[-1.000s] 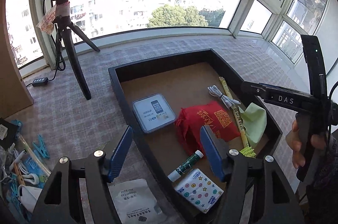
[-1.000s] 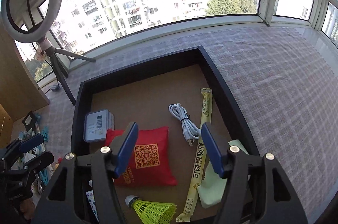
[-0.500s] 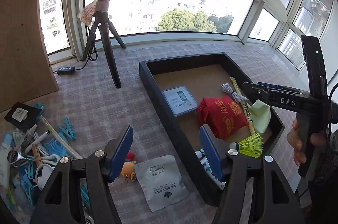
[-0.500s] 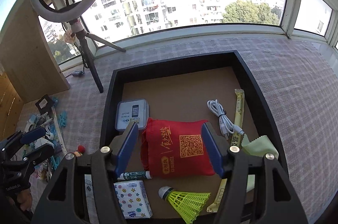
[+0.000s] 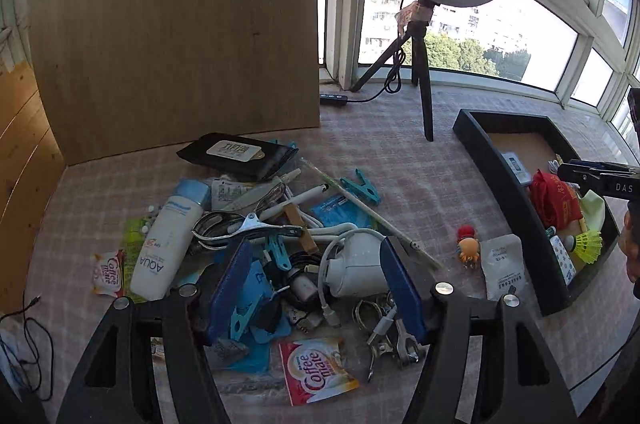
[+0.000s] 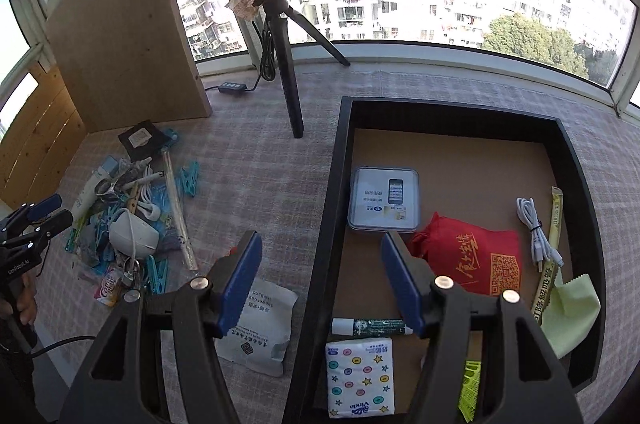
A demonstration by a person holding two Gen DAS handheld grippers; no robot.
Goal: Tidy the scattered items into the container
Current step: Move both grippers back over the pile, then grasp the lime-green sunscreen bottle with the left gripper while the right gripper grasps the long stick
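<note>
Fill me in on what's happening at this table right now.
A person with a gripper in each hand is tidying clutter into the black tray. It already holds a red pouch, a cable and a tissue pack. The left gripper, open and empty, hangs over the pile around the white pod-shaped gadget. The right gripper, also open and empty, sits at the tray's left wall.
</note>
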